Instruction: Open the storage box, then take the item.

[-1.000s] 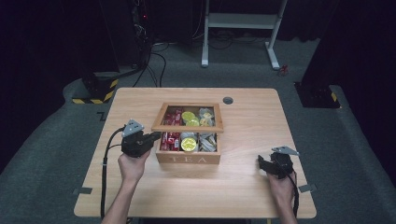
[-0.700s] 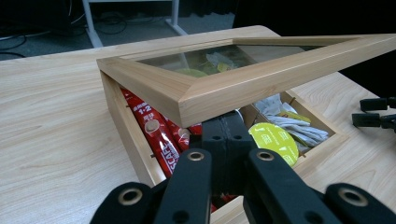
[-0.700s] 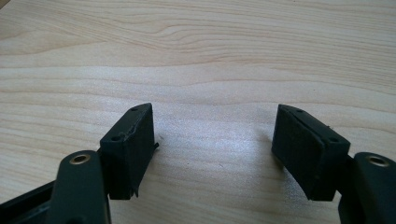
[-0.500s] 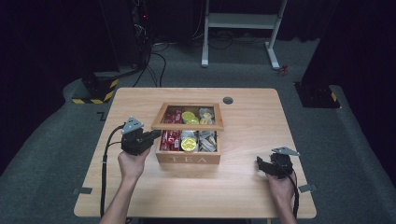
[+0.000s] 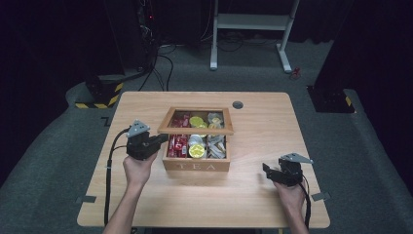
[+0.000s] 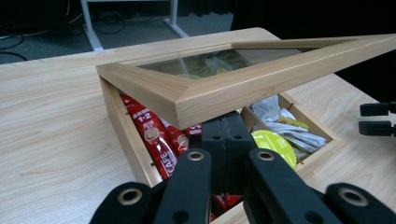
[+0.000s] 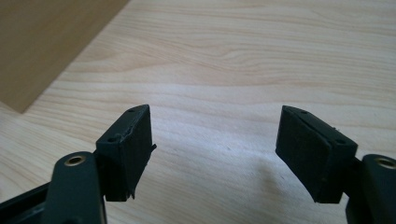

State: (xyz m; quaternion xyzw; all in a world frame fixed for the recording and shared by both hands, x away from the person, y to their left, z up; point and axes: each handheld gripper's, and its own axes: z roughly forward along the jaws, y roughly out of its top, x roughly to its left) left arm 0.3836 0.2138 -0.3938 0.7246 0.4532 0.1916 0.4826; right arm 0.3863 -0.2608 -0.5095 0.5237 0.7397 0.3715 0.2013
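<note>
Wooden tea box [image 5: 197,165] sits mid-desk [image 5: 253,204], its glass lid [image 6: 243,81] apparently propped on the closed left tongs [image 6: 227,135], so a slip could slam it while the right tongs [image 7: 215,144] idle wide, empty.

Tea box [image 7: 44,42] mostly cut off.

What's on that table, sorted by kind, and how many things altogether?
Wooden tea box with its glass lid propped partly open: 1
Hand-held grippers: 2, the left gripper at the box's left side, the right gripper over bare table
Small dark round disc behind the box: 1
Total: 4
The red, yellow and pale packets inside the box overlap too much to count.
</note>
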